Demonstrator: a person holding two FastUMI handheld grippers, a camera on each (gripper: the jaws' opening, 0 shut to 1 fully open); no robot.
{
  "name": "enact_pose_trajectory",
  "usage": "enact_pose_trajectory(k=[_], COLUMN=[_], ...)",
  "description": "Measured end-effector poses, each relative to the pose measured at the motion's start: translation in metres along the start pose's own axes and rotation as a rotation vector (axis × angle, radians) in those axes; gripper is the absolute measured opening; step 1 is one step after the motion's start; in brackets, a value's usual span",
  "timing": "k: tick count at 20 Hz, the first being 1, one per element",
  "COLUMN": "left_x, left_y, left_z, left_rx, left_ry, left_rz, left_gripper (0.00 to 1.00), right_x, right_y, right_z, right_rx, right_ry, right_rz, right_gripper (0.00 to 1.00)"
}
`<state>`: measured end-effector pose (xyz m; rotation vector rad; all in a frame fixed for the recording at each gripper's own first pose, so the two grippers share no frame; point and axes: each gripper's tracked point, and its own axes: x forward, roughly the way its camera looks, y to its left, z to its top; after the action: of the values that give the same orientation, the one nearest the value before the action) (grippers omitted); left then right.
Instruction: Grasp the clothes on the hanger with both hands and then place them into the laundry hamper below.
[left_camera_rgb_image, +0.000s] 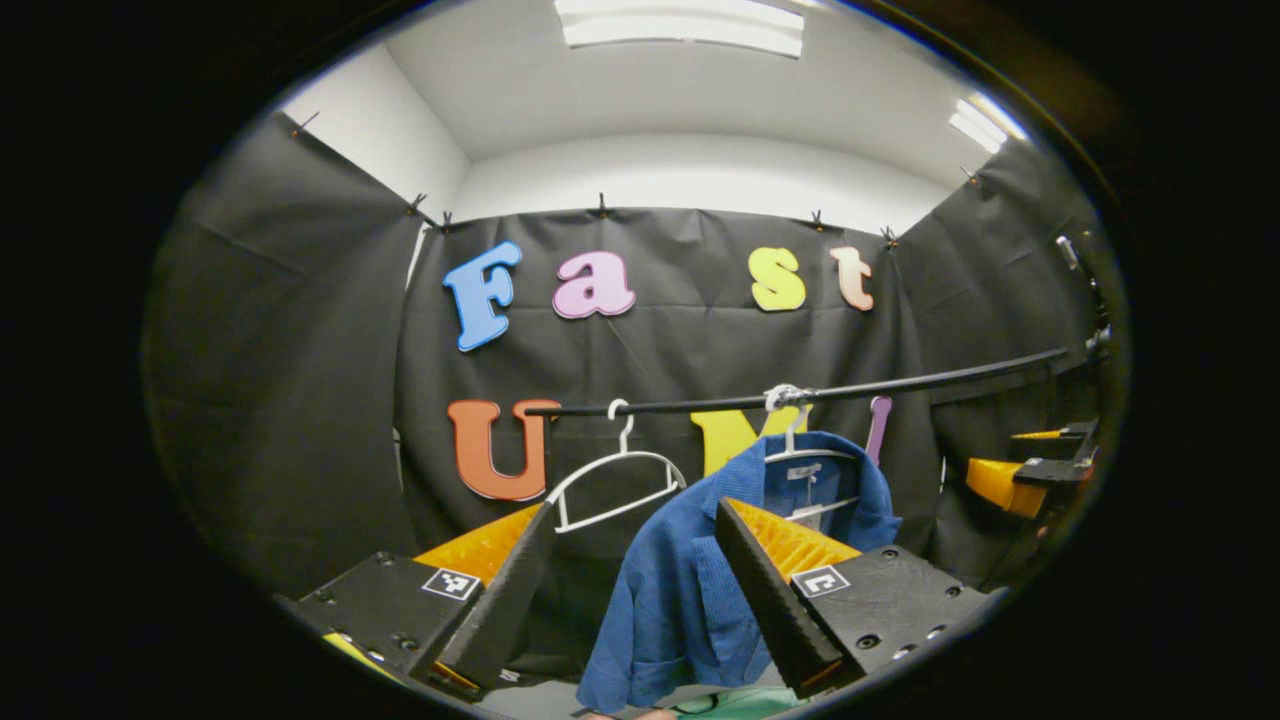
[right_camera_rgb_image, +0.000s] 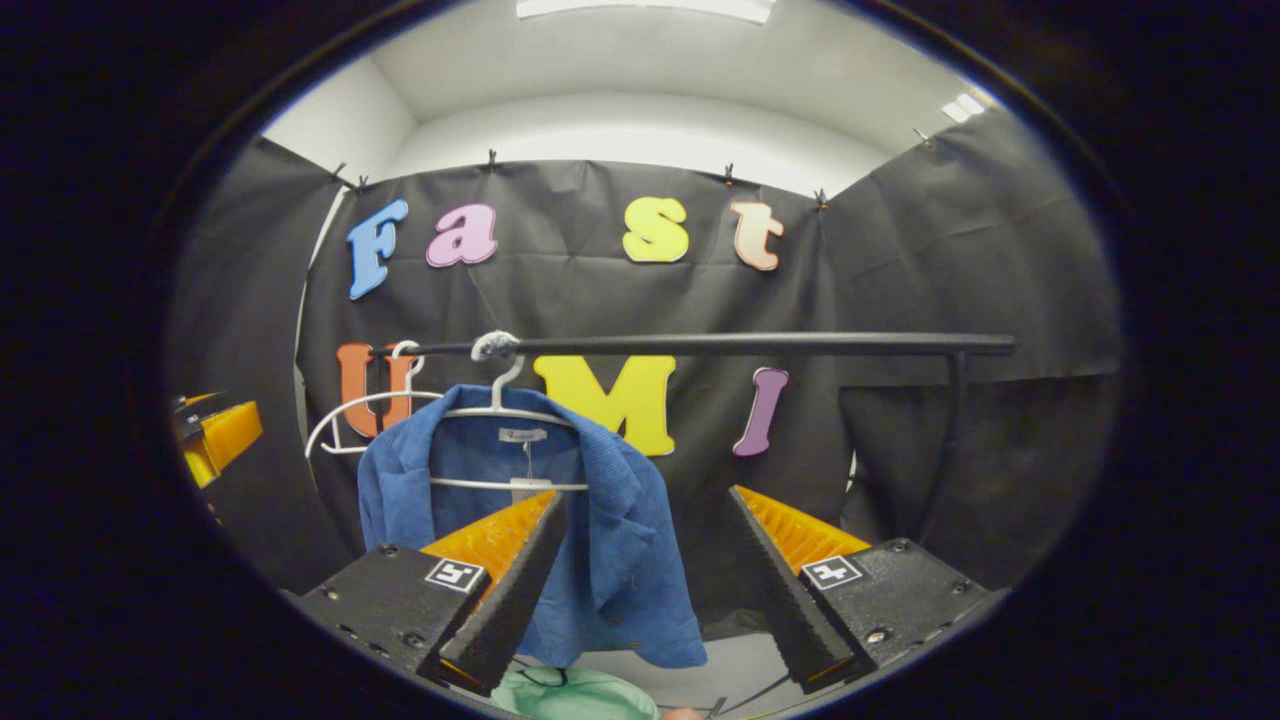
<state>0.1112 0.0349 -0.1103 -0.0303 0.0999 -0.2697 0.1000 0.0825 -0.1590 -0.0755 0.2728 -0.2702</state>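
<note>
Left gripper view, your left hand-held gripper (left_camera_rgb_image: 630, 590) spread wide with nothing held, blue corduroy shirt (left_camera_rgb_image: 680, 590) on white hanger (left_camera_rgb_image: 800, 450) under black rail (left_camera_rgb_image: 900, 385) centre frame, right gripper view, your right hand-held gripper (right_camera_rgb_image: 645, 585) likewise wide apart, empty, pale green hamper (right_camera_rgb_image: 575, 695) at bottom edge.

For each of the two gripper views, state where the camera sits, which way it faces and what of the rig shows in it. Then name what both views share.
Left gripper view: rides on the left gripper, facing the booth wall; looks at the blue shirt, empty hanger and rail; its own open fingers show below, the right gripper at the right edge.
Right gripper view: rides on the right gripper, facing the same wall; blue shirt left of centre; own open fingers below, left gripper at the left edge.
Shared: shirt, rail, empty hanger, pale green hamper below.
</note>
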Motion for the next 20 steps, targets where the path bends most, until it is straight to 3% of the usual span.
enact_pose_trajectory(k=[7, 15, 20], left_x=[0.030, 0.084, 0.110], left_y=[-0.047, -0.072, -0.073], left_z=[-0.047, -0.106, -0.142], left_rx=[-0.008, 0.006, 0.002], left_ry=[0.093, 0.192, 0.261], left_rz=[-0.046, 0.037, 0.110], left_gripper=[0.97, 1.00, 0.96], right_x=[0.062, 0.148, 0.184], right_y=[0.015, 0.014, 0.007], right_z=[-0.050, -0.098, -0.120], right_rx=[-0.005, -0.004, 0.000], right_ry=[0.107, 0.226, 0.261], right_rz=[0.039, 0.092, 0.081], right_gripper=[1.00, 1.00, 1.00])
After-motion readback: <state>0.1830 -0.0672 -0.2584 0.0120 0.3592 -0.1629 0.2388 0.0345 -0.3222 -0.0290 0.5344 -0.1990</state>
